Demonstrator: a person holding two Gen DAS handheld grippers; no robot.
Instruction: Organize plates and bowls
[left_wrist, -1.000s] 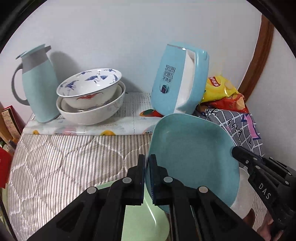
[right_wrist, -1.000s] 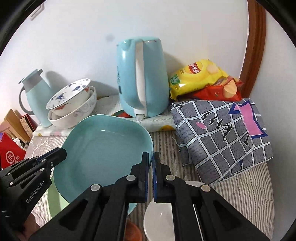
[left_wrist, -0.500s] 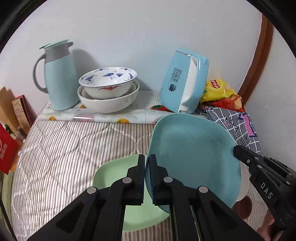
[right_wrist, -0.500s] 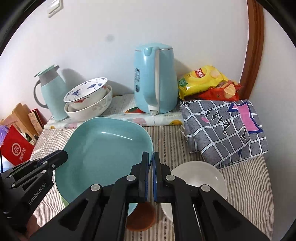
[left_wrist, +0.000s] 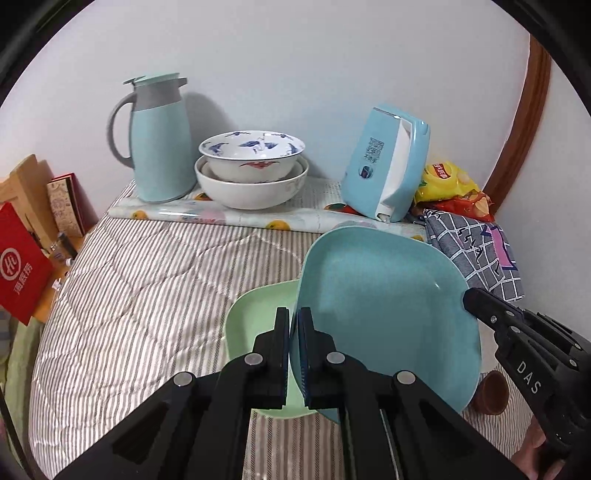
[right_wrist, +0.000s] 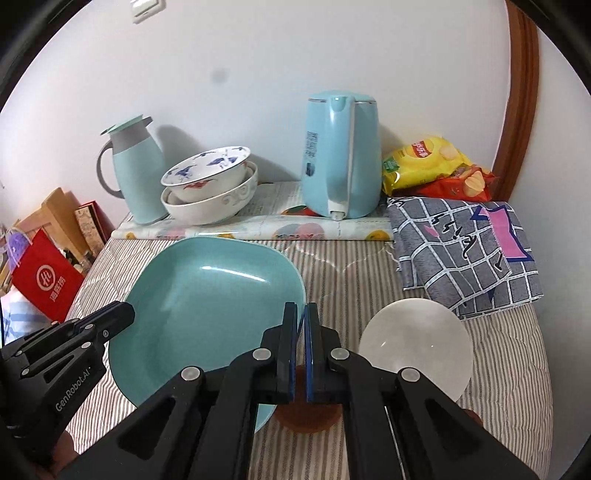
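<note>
A teal square plate (left_wrist: 388, 317) is held in the air by both grippers, tilted. My left gripper (left_wrist: 294, 325) is shut on its left edge, my right gripper (right_wrist: 301, 317) is shut on its right edge. The plate also shows in the right wrist view (right_wrist: 210, 306). A light green plate (left_wrist: 255, 325) lies on the striped bed cover under it. A white plate (right_wrist: 417, 343) and a small brown bowl (right_wrist: 310, 417) lie to the right. Two stacked white bowls (left_wrist: 251, 173) with blue and red patterns stand at the back.
A teal thermos jug (left_wrist: 159, 140) and a blue electric kettle (right_wrist: 340, 155) stand by the wall on a fruit-print mat. Snack bags (right_wrist: 436, 166) and a grey checked cloth (right_wrist: 465, 251) lie at the right. A red bag (left_wrist: 20, 266) and boxes stand left of the bed.
Both grippers have pulled back and up with the teal plate. The green plate, the white plate and the brown bowl have come into view below.
</note>
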